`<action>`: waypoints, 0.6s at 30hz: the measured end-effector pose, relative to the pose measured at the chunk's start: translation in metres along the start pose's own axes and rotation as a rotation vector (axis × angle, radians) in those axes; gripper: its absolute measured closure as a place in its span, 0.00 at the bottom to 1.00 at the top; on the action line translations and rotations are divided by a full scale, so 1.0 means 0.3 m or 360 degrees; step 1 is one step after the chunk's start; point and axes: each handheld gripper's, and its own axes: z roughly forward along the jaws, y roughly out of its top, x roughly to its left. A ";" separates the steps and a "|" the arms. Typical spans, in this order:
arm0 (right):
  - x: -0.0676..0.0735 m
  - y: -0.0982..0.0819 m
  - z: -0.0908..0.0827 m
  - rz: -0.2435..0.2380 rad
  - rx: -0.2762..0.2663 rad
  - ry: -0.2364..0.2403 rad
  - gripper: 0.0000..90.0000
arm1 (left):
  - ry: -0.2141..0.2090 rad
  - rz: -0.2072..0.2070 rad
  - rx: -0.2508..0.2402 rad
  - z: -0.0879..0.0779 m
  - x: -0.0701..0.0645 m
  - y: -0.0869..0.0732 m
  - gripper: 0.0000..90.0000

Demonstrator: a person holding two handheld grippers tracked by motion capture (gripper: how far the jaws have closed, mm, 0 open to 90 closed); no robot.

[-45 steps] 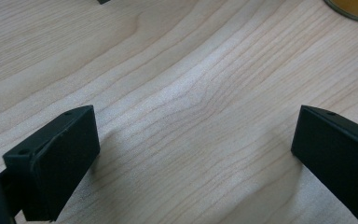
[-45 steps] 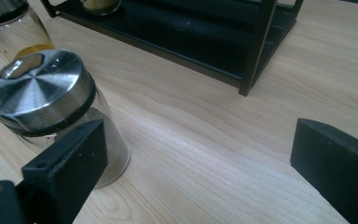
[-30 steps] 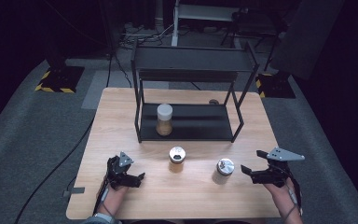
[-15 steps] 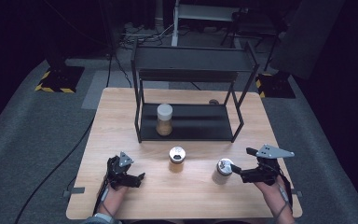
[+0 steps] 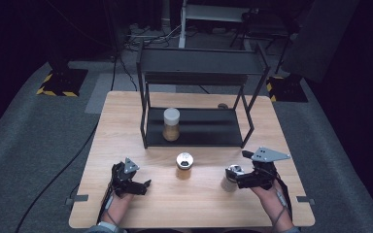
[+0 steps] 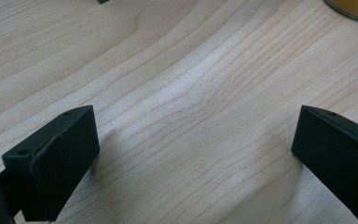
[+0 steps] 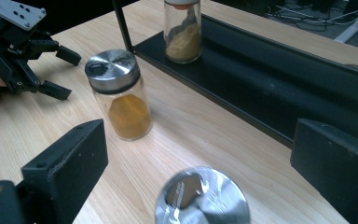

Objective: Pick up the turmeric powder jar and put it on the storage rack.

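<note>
Right gripper [image 5: 236,178]: jaws spread wide, nothing pinched. A silver-lidded jar [image 5: 230,177] sits on the table just ahead of them; in the right gripper view its lid [image 7: 201,197] is low and between the two jaws, blurred, pads not touching it. The jar stands upright near the table's front right.

Left gripper [image 5: 143,186]: jaws also spread, gripping nothing, bare wood between them in the left gripper view. It rests low over the table [image 5: 204,213] at the front left, hand [image 5: 118,201] behind it.

Middle jar [image 5: 183,165], silver lid, orange-brown powder, stands upright between the two grippers, apart from both, just in front of the rack [image 5: 199,128]. A sliver of its base shows at the top right in the left gripper view.

Third jar [image 5: 171,124], white lid, tan powder, stands on the left part of the rack's lower shelf. The rack is black metal with two tiers, on the table's far half. The floor around is dark, with cables.
</note>
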 end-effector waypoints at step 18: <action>0.065 0.061 0.097 -0.0039 -0.0023 0.0063 0.04 | -0.0001 0.0002 0.0001 0.000 0.000 0.000 0.00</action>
